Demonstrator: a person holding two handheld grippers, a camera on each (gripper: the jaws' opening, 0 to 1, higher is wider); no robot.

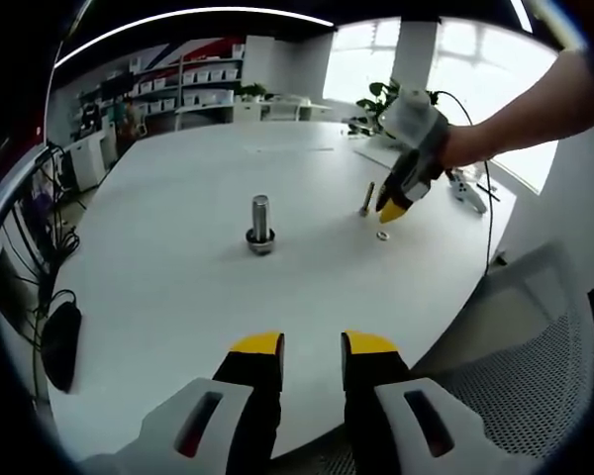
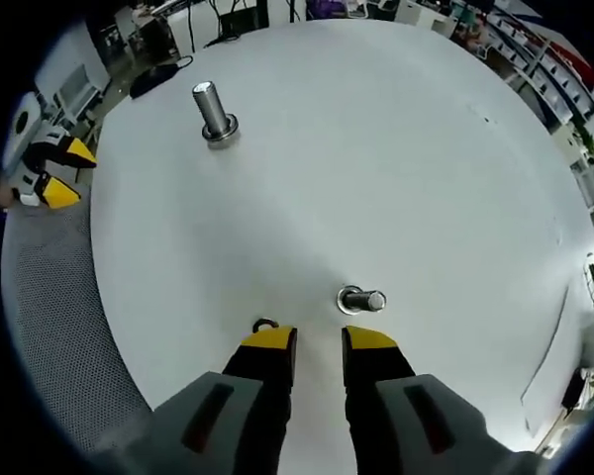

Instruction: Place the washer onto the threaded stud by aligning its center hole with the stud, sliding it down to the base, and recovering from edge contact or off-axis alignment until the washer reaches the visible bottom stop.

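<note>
Barely started, tbh. Washer lying flat on the table, touching or just ahead of the tip of the right claw, off to one side and not in the gap. Right claw set narrow, nothing pinched, hanging low over that spot. Short bolt just ahead of the other tip, close beside the washer but apart from it.

Threaded stud standing upright well ahead of the right claw and off toward the left claw. Some kind of collar round its foot, too small to say whether nut or flange.

From the left gripper view: left claw narrow too, empty, hanging back at the table edge with the stud straight ahead and well clear.

So, done: nothing beyond getting lined up over the washer. Left: pretty much everything. Grab, carry over, centre the hole, slide down to the bottom stop. Thin flat washer on a smooth top, probably fiddly to pick off.
</note>
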